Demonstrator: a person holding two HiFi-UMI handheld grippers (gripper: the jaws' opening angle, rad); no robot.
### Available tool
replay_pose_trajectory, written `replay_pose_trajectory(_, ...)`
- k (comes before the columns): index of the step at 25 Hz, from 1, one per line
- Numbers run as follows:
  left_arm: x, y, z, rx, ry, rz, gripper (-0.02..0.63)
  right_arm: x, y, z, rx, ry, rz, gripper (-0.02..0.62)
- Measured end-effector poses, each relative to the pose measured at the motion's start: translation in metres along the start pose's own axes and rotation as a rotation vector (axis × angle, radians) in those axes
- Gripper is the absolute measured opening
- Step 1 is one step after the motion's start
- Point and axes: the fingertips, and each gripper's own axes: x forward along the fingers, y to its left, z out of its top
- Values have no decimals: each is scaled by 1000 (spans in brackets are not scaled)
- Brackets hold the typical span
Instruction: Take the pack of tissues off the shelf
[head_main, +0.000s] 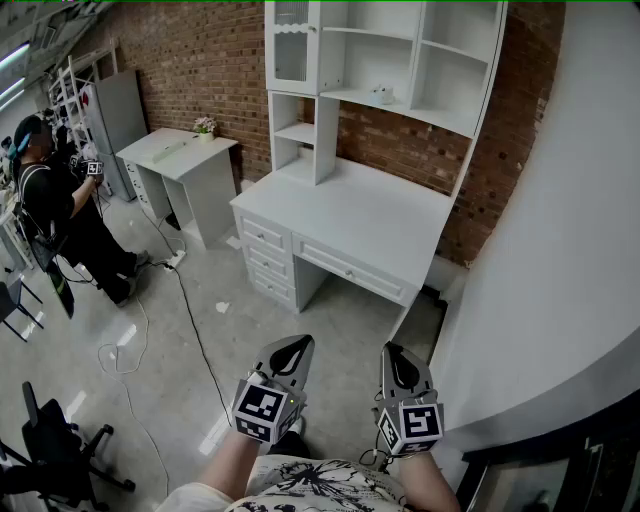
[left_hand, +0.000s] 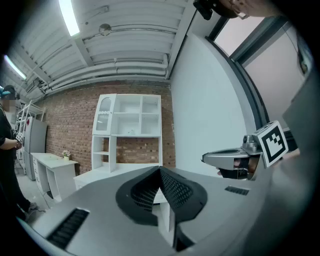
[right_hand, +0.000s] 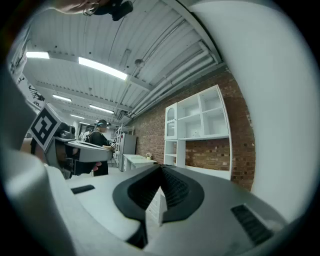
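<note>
The pack of tissues is a small pale object on a middle shelf of the white hutch, which stands on a white desk against the brick wall. It also shows tiny and far off as the pack in the left gripper view and the pack in the right gripper view. My left gripper and right gripper are held side by side low in the head view, well short of the desk. Both are shut and hold nothing.
A white curved wall rises close on the right. Another person stands at far left beside a second white desk with a flower pot. Cables trail over the floor, and an office chair sits bottom left.
</note>
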Motion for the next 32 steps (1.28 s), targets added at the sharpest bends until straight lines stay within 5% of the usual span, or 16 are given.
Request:
replay_pose_trajectory(19, 22, 7, -8, -5, 18, -26, 14, 16, -16, -12, 10, 16, -33, 6)
replay_pose_trajectory(32, 91, 124, 2, -22, -2, -63, 15, 149, -5, -6, -17, 30, -61, 7)
